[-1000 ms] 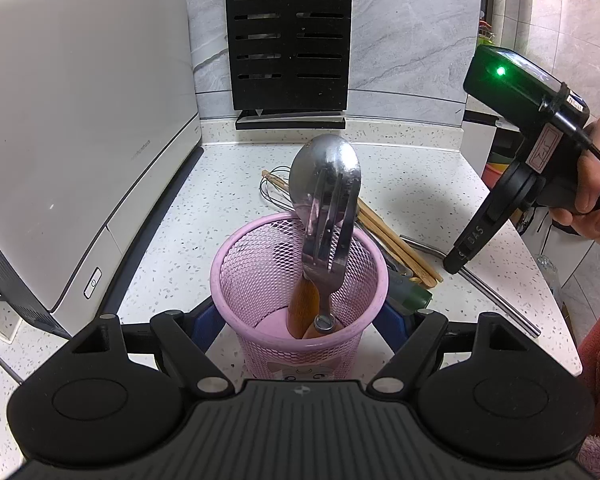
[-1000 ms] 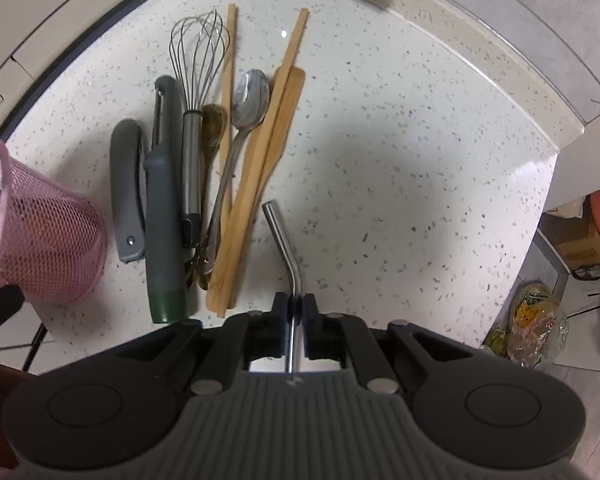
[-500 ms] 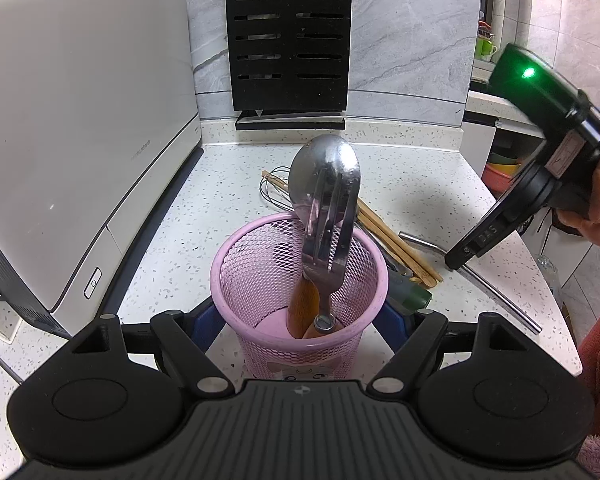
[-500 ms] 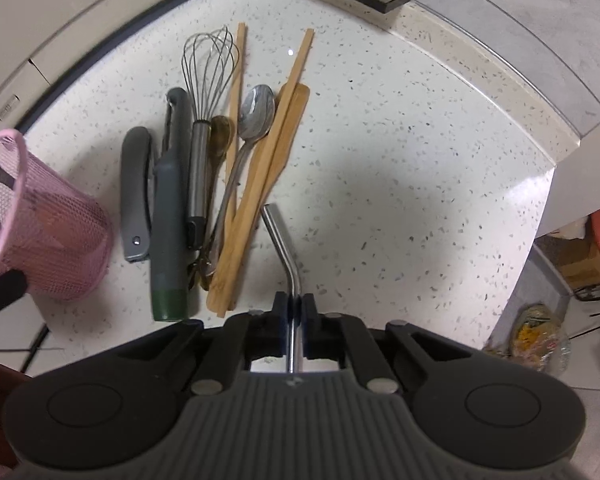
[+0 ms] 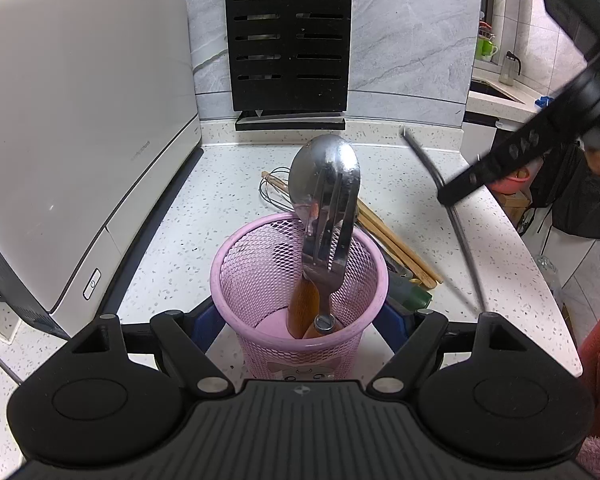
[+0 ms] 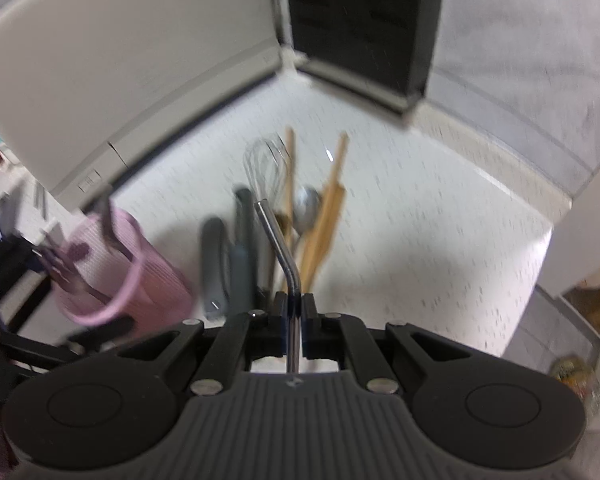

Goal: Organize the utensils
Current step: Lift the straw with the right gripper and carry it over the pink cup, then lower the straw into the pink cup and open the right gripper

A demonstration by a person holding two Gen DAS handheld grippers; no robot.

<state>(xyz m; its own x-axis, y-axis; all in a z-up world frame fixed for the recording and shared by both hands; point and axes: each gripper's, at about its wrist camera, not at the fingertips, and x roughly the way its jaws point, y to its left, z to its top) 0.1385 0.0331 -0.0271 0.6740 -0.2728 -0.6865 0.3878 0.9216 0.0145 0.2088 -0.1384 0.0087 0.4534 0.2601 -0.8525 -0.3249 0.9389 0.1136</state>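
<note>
The bent metal straw (image 6: 282, 248) is pinched tight between the fingers of the right gripper (image 6: 294, 308), and it is up in the air, off the surface (image 6: 440, 248). Its long part sticks out past the fingers and bends to the left near the tips. In the left view the straw (image 5: 456, 220) looks like a thin dark blur under the right gripper (image 5: 496, 168). Below it, the other tools lie side by side on the white speckled surface: a whisk (image 6: 266, 168), a spoon (image 6: 306, 210), wooden sticks (image 6: 328, 216) and two grey handles (image 6: 228, 260). To their left stands the pink mesh cup (image 5: 300, 280). A big spoon (image 5: 324, 172) and a fork (image 5: 332, 232) stand in it. The left gripper (image 5: 300, 324) has its fingers spread wide, one on each side of the cup, and looks to be gripping it. A big white machine (image 5: 80, 120) stands on the left and a black rack (image 5: 288, 36) at the back wall.
</note>
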